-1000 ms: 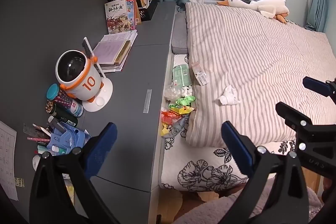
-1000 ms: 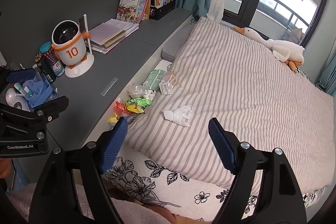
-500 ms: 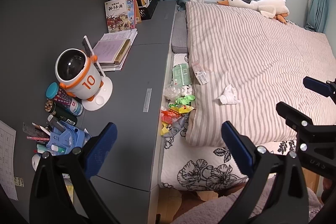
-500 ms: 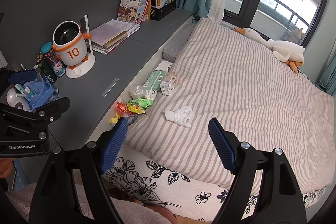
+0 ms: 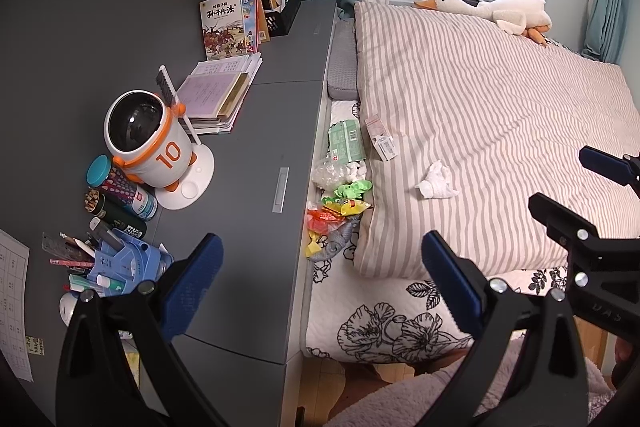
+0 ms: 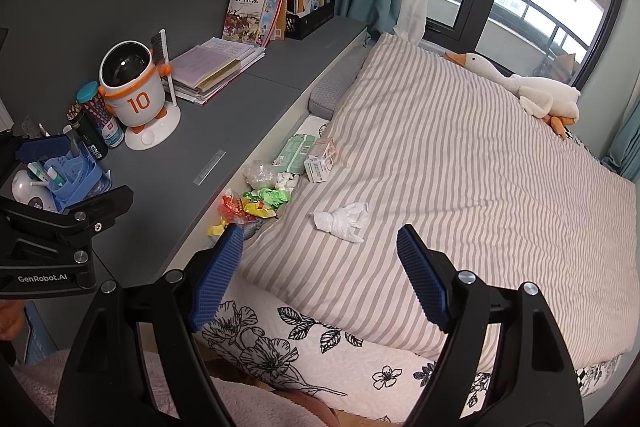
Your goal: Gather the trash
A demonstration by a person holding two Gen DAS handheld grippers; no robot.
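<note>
A crumpled white tissue [image 6: 343,220] lies on the striped duvet [image 6: 460,163] near its lower left edge, with 2 small cartons [image 6: 321,159] further up that edge. More trash fills the gap between the duvet and the grey counter [image 5: 264,155]: a green packet [image 5: 344,140], a clear plastic wad [image 5: 328,171], green and orange wrappers [image 5: 340,205], all on the floral sheet [image 6: 304,351]. I hold both tools short of the bed's foot: my right gripper [image 6: 320,275] with jaws spread wide, empty, the tissue just beyond them; my left gripper [image 5: 320,281] likewise spread and empty, facing the counter's bed-side edge. A white robot lamp marked 10 [image 5: 150,143] stands on the counter by stacked books [image 5: 218,95]. A plush goose [image 6: 524,89] rests at the bed's far corner.
</note>
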